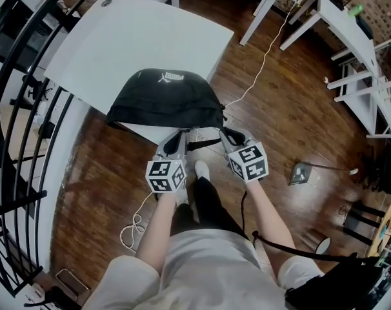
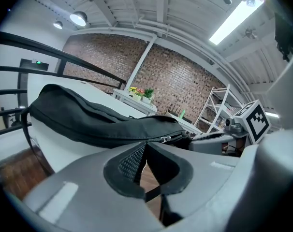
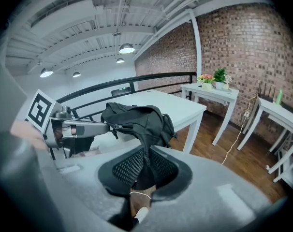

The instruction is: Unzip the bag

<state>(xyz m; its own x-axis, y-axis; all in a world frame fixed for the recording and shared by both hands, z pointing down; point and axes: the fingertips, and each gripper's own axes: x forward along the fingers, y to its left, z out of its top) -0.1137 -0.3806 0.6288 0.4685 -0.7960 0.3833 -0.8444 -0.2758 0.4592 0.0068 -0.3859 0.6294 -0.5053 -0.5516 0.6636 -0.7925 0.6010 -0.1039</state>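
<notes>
A black bag (image 1: 166, 99) lies at the near edge of a white table (image 1: 118, 44). My left gripper (image 1: 177, 136) is at the bag's near side. In the left gripper view its jaws (image 2: 145, 151) are closed, and a thin dark tab runs into them from the silver zipper slider (image 2: 165, 138) just beyond. My right gripper (image 1: 228, 134) is at the bag's near right corner. In the right gripper view it (image 3: 147, 161) is shut on a fold of the bag's fabric (image 3: 139, 120). There the left gripper (image 3: 105, 127) touches the bag from the left.
A black railing (image 1: 28, 108) runs along the left side. White tables (image 1: 337, 18) stand at the back right, and a pale cable (image 1: 266, 50) trails across the wooden floor. The person's legs and a shoe (image 1: 200, 168) are below the grippers.
</notes>
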